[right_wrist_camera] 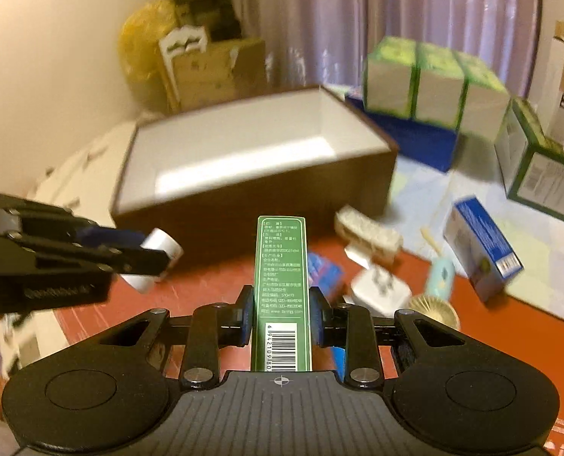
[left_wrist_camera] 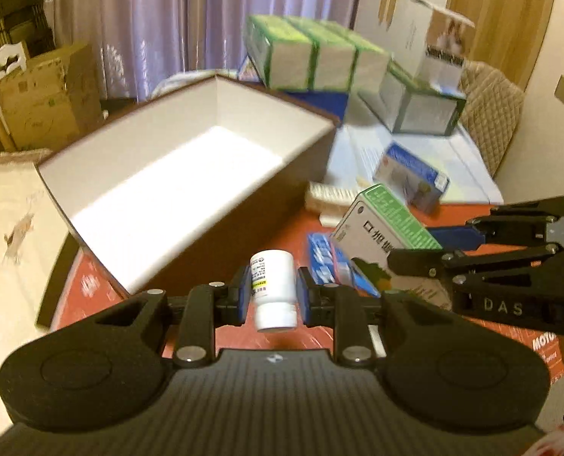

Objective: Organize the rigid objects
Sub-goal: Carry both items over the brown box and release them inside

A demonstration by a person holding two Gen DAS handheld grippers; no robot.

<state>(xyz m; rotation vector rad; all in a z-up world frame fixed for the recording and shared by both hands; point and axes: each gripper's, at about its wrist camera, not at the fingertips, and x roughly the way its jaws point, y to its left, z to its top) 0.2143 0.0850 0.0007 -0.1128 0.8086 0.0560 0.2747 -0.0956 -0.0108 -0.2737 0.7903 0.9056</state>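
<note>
My left gripper (left_wrist_camera: 272,293) is shut on a small white pill bottle (left_wrist_camera: 273,288), held above the red table; the right wrist view shows that bottle (right_wrist_camera: 160,252) at the left. A green and white carton (right_wrist_camera: 282,288) stands between the pads of my right gripper (right_wrist_camera: 282,313), which is shut on it; the left wrist view has this carton (left_wrist_camera: 384,228) at the right. Ahead of both grippers sits a large open brown box (left_wrist_camera: 190,174) with an empty white inside (right_wrist_camera: 244,152).
On the red table lie blue packets (left_wrist_camera: 325,254), a brush (right_wrist_camera: 369,233), a white charger plug (right_wrist_camera: 380,288), a mint-handled round brush (right_wrist_camera: 439,285) and a blue-white carton (right_wrist_camera: 481,247). Green-white boxes (left_wrist_camera: 312,57) are stacked behind. Cardboard boxes (right_wrist_camera: 213,68) stand by the curtain.
</note>
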